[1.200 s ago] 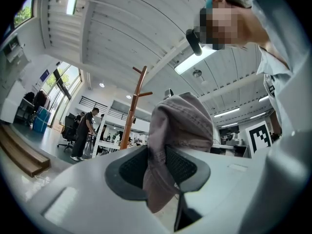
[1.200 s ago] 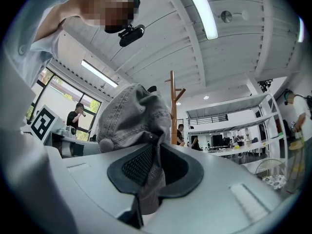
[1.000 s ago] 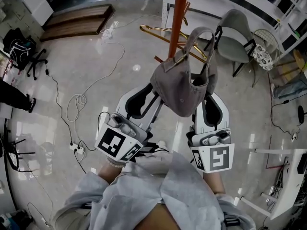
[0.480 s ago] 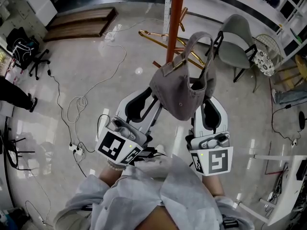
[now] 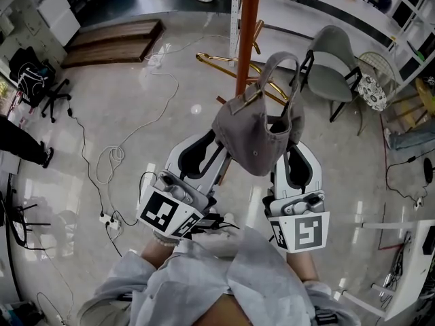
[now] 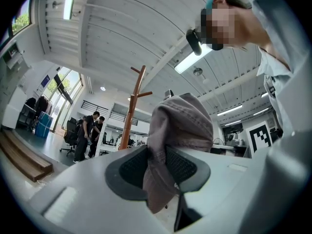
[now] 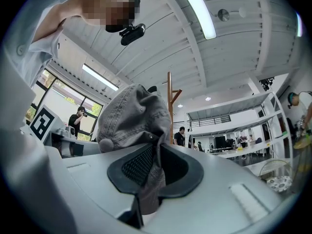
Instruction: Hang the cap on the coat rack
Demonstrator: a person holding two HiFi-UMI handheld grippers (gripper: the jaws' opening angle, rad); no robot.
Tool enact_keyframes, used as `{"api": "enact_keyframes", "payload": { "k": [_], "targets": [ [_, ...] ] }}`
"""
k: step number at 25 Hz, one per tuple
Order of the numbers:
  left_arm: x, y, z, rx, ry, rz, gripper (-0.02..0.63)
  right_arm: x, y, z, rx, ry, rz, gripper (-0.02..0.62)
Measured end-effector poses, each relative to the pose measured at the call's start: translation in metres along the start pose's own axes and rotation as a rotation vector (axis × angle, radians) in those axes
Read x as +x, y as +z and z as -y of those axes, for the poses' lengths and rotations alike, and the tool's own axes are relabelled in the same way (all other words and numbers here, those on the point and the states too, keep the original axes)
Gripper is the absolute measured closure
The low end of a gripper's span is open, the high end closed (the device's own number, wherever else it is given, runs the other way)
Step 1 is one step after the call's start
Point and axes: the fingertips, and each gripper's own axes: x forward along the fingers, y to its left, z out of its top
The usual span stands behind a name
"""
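A grey cap hangs between my two grippers, raised in front of the orange coat rack pole. My left gripper is shut on one side of the cap's edge, and the cloth is pinched between its pads. The right gripper is shut on the other side, with the cap's fabric caught between its jaws. The back strap arches above the crown. The rack stands beyond the cap with its pegs higher up, and it also shows as a wooden post behind the cap in the right gripper view.
A grey chair stands right of the rack. A gold hanger lies at the rack's foot. Cables and a power strip trail over the floor at the left, near a wooden platform. People stand far off.
Both grippers keep their hold on the cap. In the head view the floor has slid slightly down, and the rack's pegs now show at the top edge.
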Motion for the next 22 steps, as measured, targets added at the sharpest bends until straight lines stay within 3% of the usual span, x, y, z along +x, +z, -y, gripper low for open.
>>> {"api": "enact_keyframes", "payload": {
  "k": [22],
  "targets": [
    [0.017, 0.023, -0.05, -0.014, -0.009, 0.05, 0.488, 0.056, 0.013, -0.01, -0.055, -0.004, 0.022, 0.541]
  ]
}}
